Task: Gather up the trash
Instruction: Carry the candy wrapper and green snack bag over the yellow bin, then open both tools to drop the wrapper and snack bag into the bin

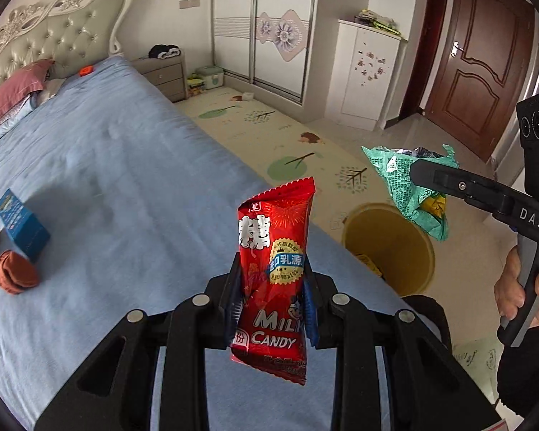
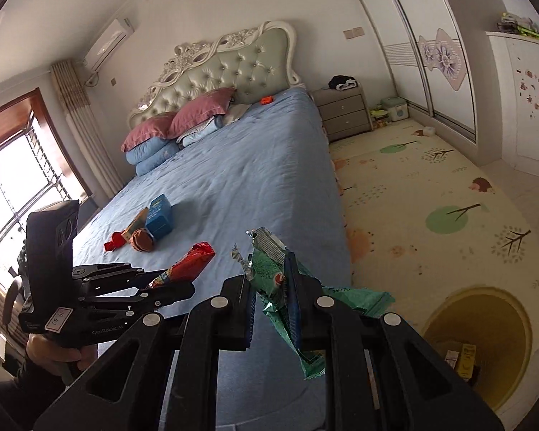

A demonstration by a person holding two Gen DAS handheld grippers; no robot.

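Bedroom with a blue-sheeted bed (image 2: pixel 255 179), both of your grippers carrying wrappers near the yellow bin (image 1: pixel 388 248).

Your left gripper (image 1: pixel 273 294) pinches a red milk-candy wrapper (image 1: pixel 273 280) upright between its pads, above the bed's foot edge. Your right gripper (image 2: pixel 273 298) is clamped on a crumpled green wrapper (image 2: pixel 280 283), held past the bed's side edge, near the bin on the patterned floor mat (image 2: pixel 431 194). Some packets already lie inside the bin. Farther up the bed, toward its window-side edge, sit a blue box (image 2: pixel 160 215) and a few small items.
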